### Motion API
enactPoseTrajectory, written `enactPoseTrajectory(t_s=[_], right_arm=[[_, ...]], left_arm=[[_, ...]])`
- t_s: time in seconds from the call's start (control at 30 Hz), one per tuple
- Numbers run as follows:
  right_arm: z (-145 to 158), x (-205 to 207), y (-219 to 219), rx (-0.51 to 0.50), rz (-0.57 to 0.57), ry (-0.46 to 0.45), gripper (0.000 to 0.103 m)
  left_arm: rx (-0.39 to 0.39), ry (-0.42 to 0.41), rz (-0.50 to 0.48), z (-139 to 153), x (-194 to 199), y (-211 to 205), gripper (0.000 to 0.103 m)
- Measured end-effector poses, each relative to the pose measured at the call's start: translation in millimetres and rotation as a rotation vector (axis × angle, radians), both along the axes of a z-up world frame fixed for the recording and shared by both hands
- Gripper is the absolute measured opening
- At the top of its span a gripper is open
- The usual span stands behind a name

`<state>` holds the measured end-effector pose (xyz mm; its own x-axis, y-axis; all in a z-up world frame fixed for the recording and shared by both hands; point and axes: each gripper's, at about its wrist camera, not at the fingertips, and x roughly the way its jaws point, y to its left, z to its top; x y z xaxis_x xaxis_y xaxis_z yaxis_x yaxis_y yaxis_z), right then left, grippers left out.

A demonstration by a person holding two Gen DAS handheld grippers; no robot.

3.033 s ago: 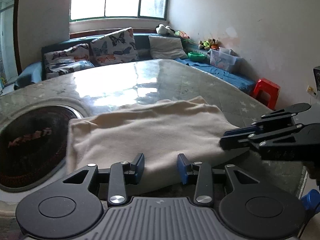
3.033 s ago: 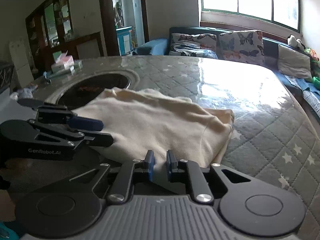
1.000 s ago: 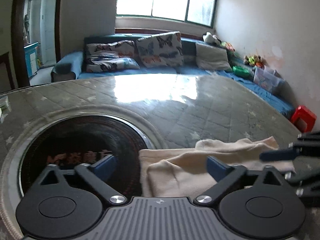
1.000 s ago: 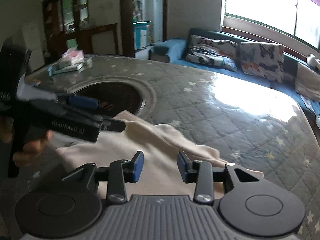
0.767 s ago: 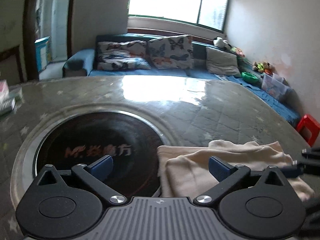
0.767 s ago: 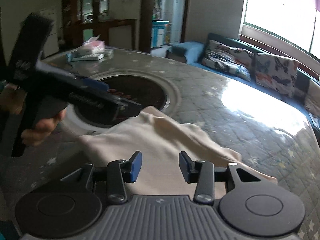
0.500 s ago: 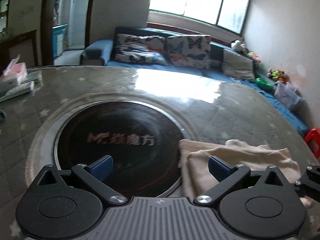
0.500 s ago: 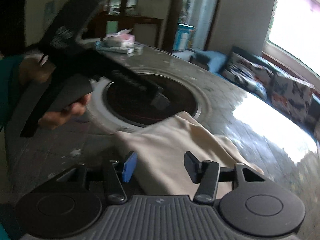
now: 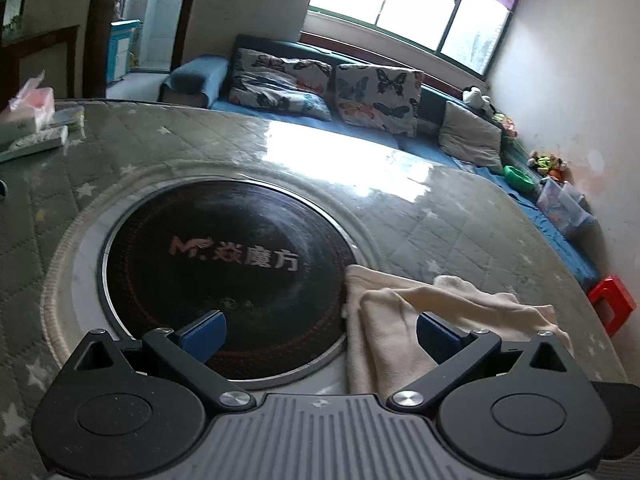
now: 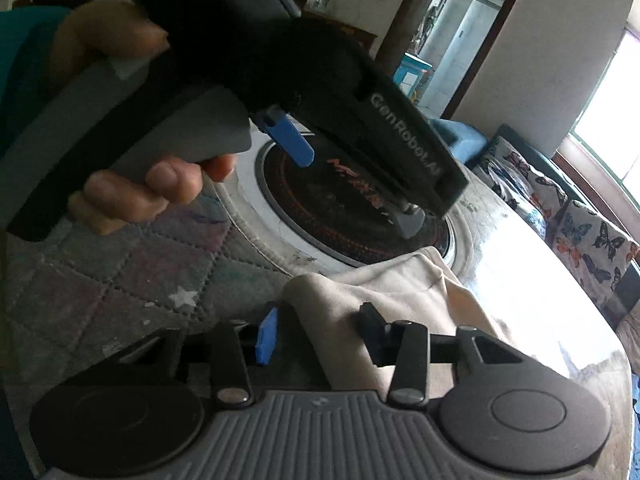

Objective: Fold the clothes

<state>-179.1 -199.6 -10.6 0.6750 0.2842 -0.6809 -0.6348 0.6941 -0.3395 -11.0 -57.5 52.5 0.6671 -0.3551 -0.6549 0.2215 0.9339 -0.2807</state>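
A cream garment (image 9: pixel 404 304) lies folded in a rumpled stack on the quilted table, beside the black round cooktop (image 9: pixel 228 272). My left gripper (image 9: pixel 320 334) is open wide. Its left pad is over the cooktop, its right pad over the garment's near edge, and it holds nothing. In the right wrist view, the garment (image 10: pixel 392 284) has its near corner between the fingers of my open right gripper (image 10: pixel 318 332), which is not clamped on it. A hand (image 10: pixel 132 188) holds the left gripper (image 10: pixel 352 180) above the cooktop (image 10: pixel 340 216).
A tissue box (image 9: pixel 34 104) and flat items sit at the table's far left. Behind the table runs a blue sofa with butterfly cushions (image 9: pixel 376 92). A clear bin (image 9: pixel 560 204) and a red stool (image 9: pixel 612 304) stand at the right, past the table's edge (image 9: pixel 576 280).
The right gripper, nearly shut at the garment's edge 3 s ago, is open now. The left gripper opened wider and swung left over the cooktop. The garment lies more bunched.
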Motion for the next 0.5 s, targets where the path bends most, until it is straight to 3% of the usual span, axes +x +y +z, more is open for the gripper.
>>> enactPoseTrajectory(t_s=[0.13,0.23,0.5], right_arm=[[3,2,-6,0.023,-0.031,0.004,0.016],[12,5,-18,0.099,-0.061,0.022,0.013],[35,5,-44,0.24,-0.113,0.036,0.011]], left_arm=[[0.003,0.026,0.012,-3,2,-5,0.103],[0.001,0.064,0.02,-6,6,-10,0.103],[-0.156,0.189,0.066,-13,10,-15,0.103]])
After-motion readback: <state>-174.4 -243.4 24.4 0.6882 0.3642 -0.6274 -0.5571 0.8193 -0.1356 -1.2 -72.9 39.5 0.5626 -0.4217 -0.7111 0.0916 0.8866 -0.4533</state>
